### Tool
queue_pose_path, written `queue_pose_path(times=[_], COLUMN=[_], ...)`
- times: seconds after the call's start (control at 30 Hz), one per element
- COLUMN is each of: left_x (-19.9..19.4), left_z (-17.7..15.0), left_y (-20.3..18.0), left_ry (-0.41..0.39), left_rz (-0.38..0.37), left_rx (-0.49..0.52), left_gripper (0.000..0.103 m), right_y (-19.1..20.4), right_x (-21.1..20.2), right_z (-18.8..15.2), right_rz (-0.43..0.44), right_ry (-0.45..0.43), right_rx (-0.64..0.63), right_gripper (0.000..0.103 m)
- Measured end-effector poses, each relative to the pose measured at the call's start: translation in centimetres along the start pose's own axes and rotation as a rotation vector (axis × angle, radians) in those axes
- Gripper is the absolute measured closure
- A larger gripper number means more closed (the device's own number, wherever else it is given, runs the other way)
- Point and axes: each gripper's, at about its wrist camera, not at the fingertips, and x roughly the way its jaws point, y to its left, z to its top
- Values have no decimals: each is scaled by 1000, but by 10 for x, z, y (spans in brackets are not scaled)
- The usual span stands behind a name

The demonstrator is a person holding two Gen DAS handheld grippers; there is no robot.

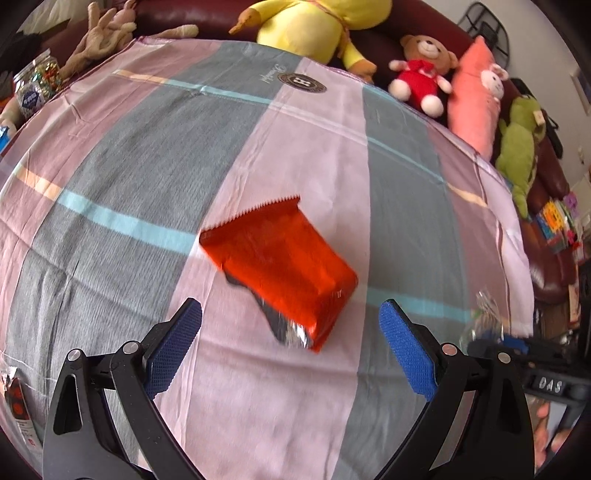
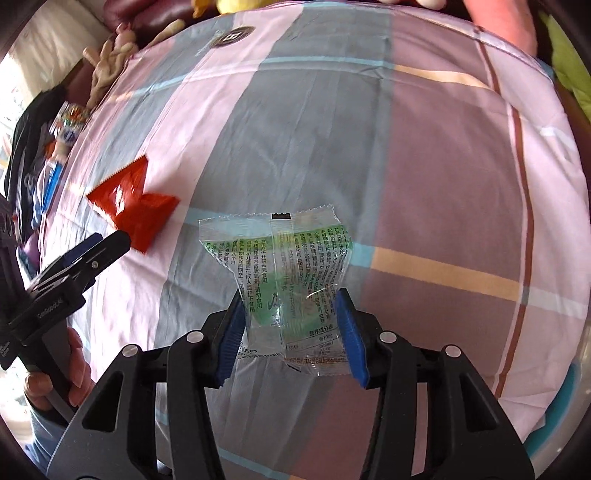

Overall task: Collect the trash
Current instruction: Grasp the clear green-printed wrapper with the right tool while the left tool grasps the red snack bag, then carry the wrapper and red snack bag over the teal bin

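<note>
A red foil snack wrapper [image 1: 280,269] lies on the striped cloth [image 1: 147,147], just ahead of my left gripper [image 1: 291,325], which is open and empty with its blue pads on either side of the wrapper's near end. It also shows in the right wrist view [image 2: 136,206]. My right gripper [image 2: 291,325] is shut on a clear plastic wrapper with green print [image 2: 288,269] and holds it above the cloth [image 2: 443,166]. The left gripper also shows at the left of the right wrist view [image 2: 99,243].
Plush toys line the far edge: a yellow duck [image 1: 314,26], a red-dressed bear [image 1: 421,70], a pink pillow toy [image 1: 476,96], a green toy [image 1: 517,151]. A jar of colourful sweets [image 1: 37,85] stands at far left. A small printed packet [image 1: 18,402] lies at near left.
</note>
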Motion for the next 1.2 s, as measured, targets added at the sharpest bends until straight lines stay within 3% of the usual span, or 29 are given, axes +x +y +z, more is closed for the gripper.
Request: queue_pose_path(times=[0.17, 0.37, 0.47, 0.57, 0.63, 0.73, 1.2], left_x=[8, 19, 21, 20, 18, 16, -20], left_z=[8, 10, 9, 8, 7, 5, -38], left_y=[-2, -9, -6, -4, -4, -4, -59], left_ry=[-7, -10, -14, -29, -40, -37, -36], left_rz=[0, 38, 62, 89, 99, 71, 9], left_rx=[-60, -84, -107, -124, -128, -132, 71], left_gripper=[6, 7, 13, 26, 51, 66, 67], right_y=[-17, -28, -30, -31, -33, -34, -50], right_x=[-3, -3, -3, -4, -3, -1, -19], right_z=[-2, -4, -6, -8, -10, -15, -48], right_rz=[46, 21, 29, 33, 44, 51, 50], right_ry=[-20, -27, -32, -44, -47, -38, -67], right_rx=[92, 117, 125, 134, 145, 151, 181], right_gripper=[56, 56, 56, 56, 56, 56, 56])
